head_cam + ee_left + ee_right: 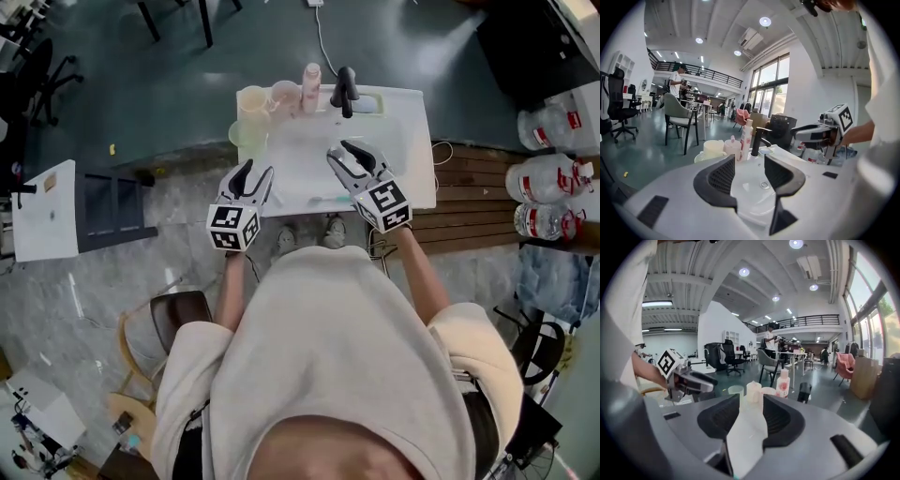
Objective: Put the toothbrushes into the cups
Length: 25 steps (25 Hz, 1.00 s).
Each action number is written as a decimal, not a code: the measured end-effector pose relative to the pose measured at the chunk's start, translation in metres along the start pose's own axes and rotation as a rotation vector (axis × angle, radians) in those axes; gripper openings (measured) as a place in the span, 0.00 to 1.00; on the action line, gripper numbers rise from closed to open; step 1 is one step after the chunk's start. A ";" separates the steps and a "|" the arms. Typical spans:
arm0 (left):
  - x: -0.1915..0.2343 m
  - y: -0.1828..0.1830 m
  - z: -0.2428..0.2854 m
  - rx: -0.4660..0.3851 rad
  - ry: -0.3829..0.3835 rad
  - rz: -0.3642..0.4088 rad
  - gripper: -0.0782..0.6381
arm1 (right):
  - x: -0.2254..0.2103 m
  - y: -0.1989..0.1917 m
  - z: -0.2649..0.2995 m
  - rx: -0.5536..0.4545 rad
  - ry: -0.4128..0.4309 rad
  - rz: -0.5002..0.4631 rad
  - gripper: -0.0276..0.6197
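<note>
The left gripper (258,170) and the right gripper (339,147) both hang open and empty over the white sink (412,127), near the cups (253,99).

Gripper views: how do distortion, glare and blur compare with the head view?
Left gripper view: strong fisheye, black corners, windows glaring bright. Right gripper view: same curvature, ceiling light flaring, near sleeve soft and blurred. Head view: even light, little shadow, but the white sink washes out.
</note>
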<state>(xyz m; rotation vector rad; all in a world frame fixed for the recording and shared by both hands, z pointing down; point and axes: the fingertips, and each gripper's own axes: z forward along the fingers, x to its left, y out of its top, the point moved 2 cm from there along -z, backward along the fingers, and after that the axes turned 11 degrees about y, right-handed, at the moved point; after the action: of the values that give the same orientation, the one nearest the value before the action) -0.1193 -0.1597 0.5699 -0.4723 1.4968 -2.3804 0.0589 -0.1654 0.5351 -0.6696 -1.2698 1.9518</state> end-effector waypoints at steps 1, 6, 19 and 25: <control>-0.001 -0.001 -0.001 0.001 0.002 -0.001 0.38 | 0.005 -0.009 0.004 0.035 0.030 -0.008 0.28; 0.001 -0.007 -0.007 0.009 0.021 -0.013 0.38 | 0.032 -0.054 0.026 0.215 0.178 -0.050 0.27; 0.012 -0.016 -0.025 0.009 0.075 -0.043 0.38 | 0.081 -0.151 0.062 0.574 0.454 -0.152 0.23; 0.015 -0.018 -0.027 0.008 0.085 -0.048 0.38 | 0.089 -0.188 0.068 0.719 0.527 -0.203 0.21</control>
<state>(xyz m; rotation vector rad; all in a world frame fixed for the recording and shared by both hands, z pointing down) -0.1459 -0.1363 0.5767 -0.4138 1.5271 -2.4718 0.0054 -0.0829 0.7304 -0.5869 -0.2645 1.7281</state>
